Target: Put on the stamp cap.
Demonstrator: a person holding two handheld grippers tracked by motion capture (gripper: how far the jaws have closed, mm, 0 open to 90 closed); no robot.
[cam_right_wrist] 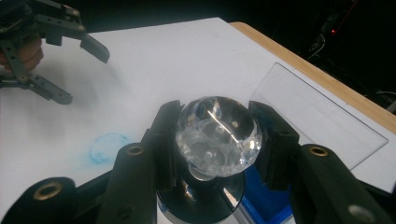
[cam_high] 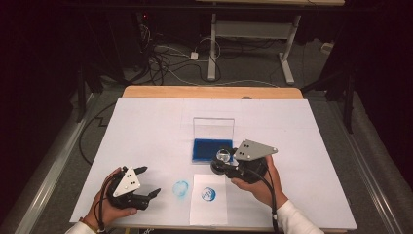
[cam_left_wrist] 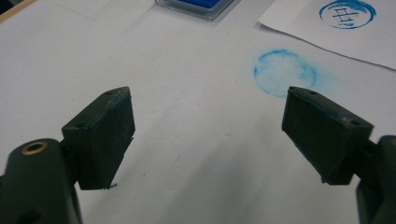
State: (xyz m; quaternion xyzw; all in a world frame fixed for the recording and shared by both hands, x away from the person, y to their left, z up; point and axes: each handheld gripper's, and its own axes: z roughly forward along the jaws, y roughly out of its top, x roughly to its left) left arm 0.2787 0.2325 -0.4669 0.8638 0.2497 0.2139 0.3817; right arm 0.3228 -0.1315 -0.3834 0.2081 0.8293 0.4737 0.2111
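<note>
We have the right gripper [cam_right_wrist: 212, 140] clamped on the glass-knobbed stamp [cam_right_wrist: 217, 135] over the ink pad [cam_high: 210, 150]; one print [cam_high: 209, 194] done on the paper sheet [cam_high: 209, 214]; likely re-inking; left gripper [cam_left_wrist: 208, 135] gapes empty.

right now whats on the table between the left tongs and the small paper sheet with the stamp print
A smudged blue ink ring on the white table cover, seen in the high view between the open left tongs and the stamped sheet; otherwise bare.
</note>
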